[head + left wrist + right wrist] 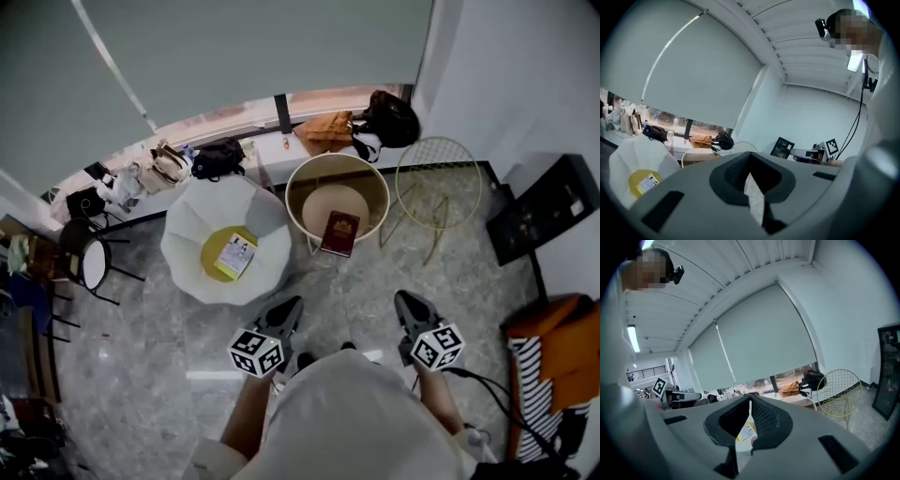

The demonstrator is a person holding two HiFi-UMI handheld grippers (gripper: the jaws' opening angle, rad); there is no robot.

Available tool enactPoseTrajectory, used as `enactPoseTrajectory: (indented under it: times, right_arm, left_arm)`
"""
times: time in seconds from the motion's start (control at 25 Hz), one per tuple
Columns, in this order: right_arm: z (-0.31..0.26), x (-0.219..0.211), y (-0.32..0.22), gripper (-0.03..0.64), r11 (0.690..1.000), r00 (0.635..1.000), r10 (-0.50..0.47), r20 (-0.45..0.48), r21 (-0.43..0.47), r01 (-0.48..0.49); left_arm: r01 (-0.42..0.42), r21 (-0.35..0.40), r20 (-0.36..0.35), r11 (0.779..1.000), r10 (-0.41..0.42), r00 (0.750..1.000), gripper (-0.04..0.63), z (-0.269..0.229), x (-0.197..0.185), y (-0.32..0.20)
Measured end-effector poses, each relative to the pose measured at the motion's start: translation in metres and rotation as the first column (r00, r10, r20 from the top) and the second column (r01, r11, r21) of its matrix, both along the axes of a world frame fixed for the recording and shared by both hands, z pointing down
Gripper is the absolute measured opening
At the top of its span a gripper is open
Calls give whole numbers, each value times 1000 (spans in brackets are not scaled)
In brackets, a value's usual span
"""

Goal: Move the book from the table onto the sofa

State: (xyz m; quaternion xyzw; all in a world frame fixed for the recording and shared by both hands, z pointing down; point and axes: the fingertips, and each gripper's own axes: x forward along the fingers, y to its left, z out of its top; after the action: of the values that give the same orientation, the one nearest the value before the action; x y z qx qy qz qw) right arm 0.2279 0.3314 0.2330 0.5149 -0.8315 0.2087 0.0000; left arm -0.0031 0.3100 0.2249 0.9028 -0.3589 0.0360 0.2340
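Note:
A dark red book (339,232) lies on the front part of the round, pale-topped table (367,184). Left of the table stands the white petal-shaped sofa (195,217), (635,158), which bears a yellow cushion (214,251) and a yellow-and-white booklet (236,256). My left gripper (292,307), (749,158) hovers over the floor in front of the sofa and table, shut and empty. My right gripper (405,301), (749,400) hangs level with it, right of the book, also shut with nothing in it. Both stay well short of the book.
A gold wire side table (438,184) stands right of the round table. Bags (217,156) and an orange bag (328,131) line the window ledge. A black frame (544,208) leans at the right wall, above orange and striped fabric (553,361). A black stool (86,261) is at the left.

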Motion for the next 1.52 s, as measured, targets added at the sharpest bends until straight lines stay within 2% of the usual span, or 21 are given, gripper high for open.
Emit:
enactPoseTrajectory:
  times: [0.4, 0.52, 0.68, 1.0, 1.32, 1.52]
  right_arm:
    - [6, 13, 1, 43, 1000, 1000, -28, 13, -9, 28]
    - [7, 21, 2, 43, 999, 999, -40, 36, -4, 41]
    - [8, 31, 3, 43, 996, 993, -87, 77, 8, 87]
    - [24, 52, -5, 43, 983, 983, -182, 10, -22, 182]
    - [35, 69, -15, 43, 982, 982, -184, 35, -36, 186]
    - [42, 65, -21, 44, 984, 985, -168, 48, -50, 170]
  left_arm:
    - [24, -2, -3, 1000, -24, 1000, 2, 3, 10, 7]
    - [35, 0, -22, 999, -35, 999, 2, 4, 16, 9]
    - [61, -3, -8, 998, -61, 998, 2, 9, 26, 14]
    - [125, -14, 28, 992, -125, 992, 2, 21, 52, 17]
    - [137, -35, 42, 990, -136, 990, 2, 31, 66, 8]
    - [129, -34, 51, 991, -127, 991, 2, 34, 62, -6]
